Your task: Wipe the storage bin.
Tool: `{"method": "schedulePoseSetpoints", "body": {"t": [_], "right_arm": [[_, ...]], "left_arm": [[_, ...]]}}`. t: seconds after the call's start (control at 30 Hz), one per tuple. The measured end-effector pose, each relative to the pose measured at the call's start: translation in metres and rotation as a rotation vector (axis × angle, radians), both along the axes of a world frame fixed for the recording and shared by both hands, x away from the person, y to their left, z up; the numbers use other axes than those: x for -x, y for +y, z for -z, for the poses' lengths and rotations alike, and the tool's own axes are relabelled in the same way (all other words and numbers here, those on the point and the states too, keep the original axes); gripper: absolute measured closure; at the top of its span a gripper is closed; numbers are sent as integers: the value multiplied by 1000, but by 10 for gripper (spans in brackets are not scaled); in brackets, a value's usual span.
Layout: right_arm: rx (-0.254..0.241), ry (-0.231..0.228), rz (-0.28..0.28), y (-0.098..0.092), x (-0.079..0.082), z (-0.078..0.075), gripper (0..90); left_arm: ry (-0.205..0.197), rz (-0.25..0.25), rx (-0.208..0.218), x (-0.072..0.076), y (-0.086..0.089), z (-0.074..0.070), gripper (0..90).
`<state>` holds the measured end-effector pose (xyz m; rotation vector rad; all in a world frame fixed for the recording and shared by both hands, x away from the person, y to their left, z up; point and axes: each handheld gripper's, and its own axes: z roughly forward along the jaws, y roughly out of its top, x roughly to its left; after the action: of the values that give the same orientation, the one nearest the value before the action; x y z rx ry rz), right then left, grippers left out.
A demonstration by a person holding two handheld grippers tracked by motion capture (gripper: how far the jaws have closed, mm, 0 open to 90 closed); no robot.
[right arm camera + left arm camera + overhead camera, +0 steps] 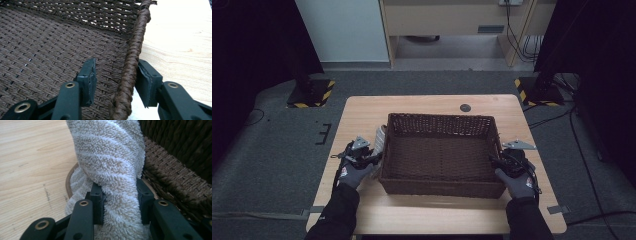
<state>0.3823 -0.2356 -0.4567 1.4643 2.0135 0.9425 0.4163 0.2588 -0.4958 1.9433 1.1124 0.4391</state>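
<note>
A dark brown wicker basket (pixel 439 117) stands in the middle of the wooden table (pixel 362 110). A pale, fluffy towel (pixel 379 137) lies rolled against the basket's left wall. My left gripper (pixel 371 159) is shut on that towel (pixel 110 165), whose pile bulges between the jaws of my left gripper (pixel 119 202). The basket wall (pixel 175 170) runs close beside it. My right gripper (pixel 494 161) is at the basket's right wall. Its jaws straddle the braided rim (pixel 132 57), and my right gripper (pixel 117 71) is open, with the inner jaw clear of the weave.
A brown curved edge (pixel 68 180) shows under the towel. A small dark round spot (pixel 465 107) marks the table's far side. Two stands with yellow-black striped bases (pixel 309 95) (pixel 537 92) flank the table on the grey floor, where cables (pixel 582 150) trail at the right.
</note>
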Motion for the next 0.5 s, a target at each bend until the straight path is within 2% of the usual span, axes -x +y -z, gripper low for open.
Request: {"method": "schedulePoseSetpoints", "body": {"t": [0.07, 0.17, 0.23, 0.33, 0.43, 0.5], "right_arm": [[-4, 2, 0, 0, 0, 0, 534], [-3, 1, -4, 0, 0, 0, 530], [-4, 1, -5, 0, 0, 0, 529], [-1, -2, -7, -1, 0, 0, 525], [-2, 0, -9, -1, 0, 1, 521], [-2, 0, -12, -1, 0, 1, 520]], "left_arm": [[-17, -13, 35, 3, 5, -7, 649], [-76, -19, 111, 13, 15, -26, 648], [-103, 0, 122, 20, 16, -36, 648], [-108, 41, 81, 26, 11, -39, 649], [-74, 54, 39, 24, 7, -29, 650], [-55, 54, 31, 23, 6, -22, 649]]}}
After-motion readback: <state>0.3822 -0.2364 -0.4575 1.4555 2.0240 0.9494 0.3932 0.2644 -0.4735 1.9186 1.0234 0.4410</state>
